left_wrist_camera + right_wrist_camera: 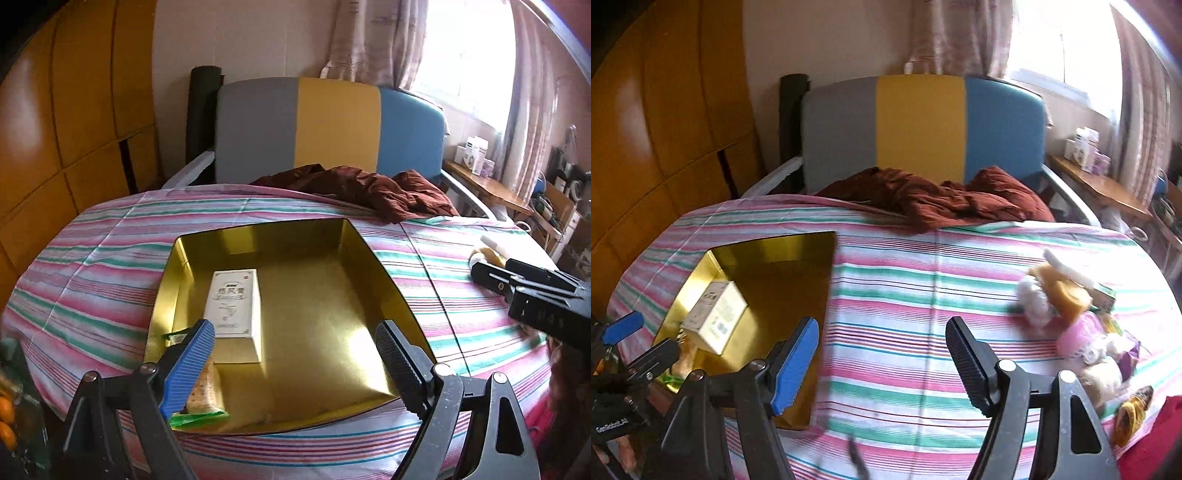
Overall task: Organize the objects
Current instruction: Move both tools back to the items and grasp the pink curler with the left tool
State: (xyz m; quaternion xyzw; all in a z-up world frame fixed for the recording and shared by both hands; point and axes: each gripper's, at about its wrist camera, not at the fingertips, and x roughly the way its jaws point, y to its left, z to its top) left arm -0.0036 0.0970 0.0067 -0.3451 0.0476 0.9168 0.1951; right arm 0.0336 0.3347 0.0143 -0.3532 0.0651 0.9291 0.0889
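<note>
An open gold tin tray [325, 314] lies on the striped bedcover. Inside it, at the left, is a white carton [234, 306], and a green-wrapped cracker packet [201, 391] sits in the near left corner. My left gripper [295, 328] hovers open over the tray's near half, gripping nothing. My right gripper [882, 328] is open above the bare striped cover, right of the tray [783, 280], also with nothing in it. A heap of small plush toys [1052, 295] and a pink item [1078, 332] lies further right. The right gripper's black frame [535, 299] shows at the left wrist view's edge.
A crumpled brown garment [942, 199] lies at the bed's head, below a grey, yellow and blue headboard [919, 122]. A wooden side table with small boxes [1086, 147] stands at the right. Red fabric [1152, 443] sits at the near right corner. Wooden wardrobe panels fill the left.
</note>
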